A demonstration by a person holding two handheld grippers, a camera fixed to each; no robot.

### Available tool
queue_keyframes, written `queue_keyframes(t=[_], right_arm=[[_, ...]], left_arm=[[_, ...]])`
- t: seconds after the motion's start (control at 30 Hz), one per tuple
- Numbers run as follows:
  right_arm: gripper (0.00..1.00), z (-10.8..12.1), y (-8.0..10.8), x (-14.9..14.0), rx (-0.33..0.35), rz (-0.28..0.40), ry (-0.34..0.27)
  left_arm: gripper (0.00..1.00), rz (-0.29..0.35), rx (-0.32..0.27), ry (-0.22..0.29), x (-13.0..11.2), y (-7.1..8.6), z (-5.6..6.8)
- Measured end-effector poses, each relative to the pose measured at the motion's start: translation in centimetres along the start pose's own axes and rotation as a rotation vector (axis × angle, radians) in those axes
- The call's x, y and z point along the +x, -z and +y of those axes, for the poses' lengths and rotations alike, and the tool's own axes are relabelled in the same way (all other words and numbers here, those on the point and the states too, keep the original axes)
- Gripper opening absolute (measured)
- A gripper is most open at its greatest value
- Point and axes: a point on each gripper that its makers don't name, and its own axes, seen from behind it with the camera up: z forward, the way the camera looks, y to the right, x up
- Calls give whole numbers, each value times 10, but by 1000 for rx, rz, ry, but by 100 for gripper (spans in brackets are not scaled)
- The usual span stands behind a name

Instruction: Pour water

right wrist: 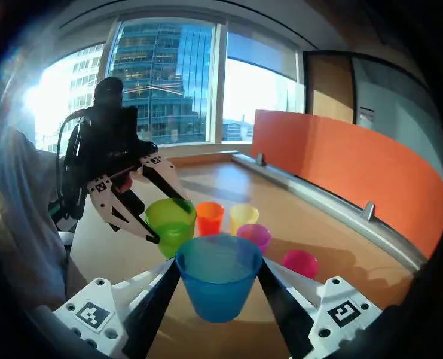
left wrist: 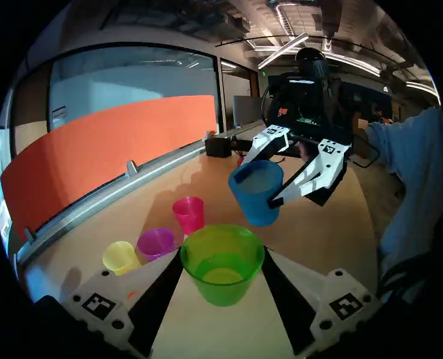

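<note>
The risk is a spill: the right gripper (right wrist: 218, 266) has its jaws clamped on the blue cup (right wrist: 218, 293), raised near the green cup (left wrist: 222, 281) pinched between the jaws of the left gripper (left wrist: 221, 257), and a hasty or badly aimed tip would put water on the tabletop (left wrist: 317, 233). The green cup seems to hold a little liquid; the pink cup (left wrist: 189, 214), purple cup (left wrist: 155, 242) and yellow cup (left wrist: 121, 256) standing on the tabletop look empty.

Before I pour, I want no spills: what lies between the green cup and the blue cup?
Nothing; the left gripper view shows bare table between the green cup and the blue cup.
</note>
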Motion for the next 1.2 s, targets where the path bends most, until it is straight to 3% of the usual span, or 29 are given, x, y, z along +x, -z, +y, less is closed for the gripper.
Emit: queue_keyframes(t=[1.2], right_arm=[[91,-9,-34,-75,38,-159,14]], left_arm=[[89,-139,-34,27,-63,-20,-3]])
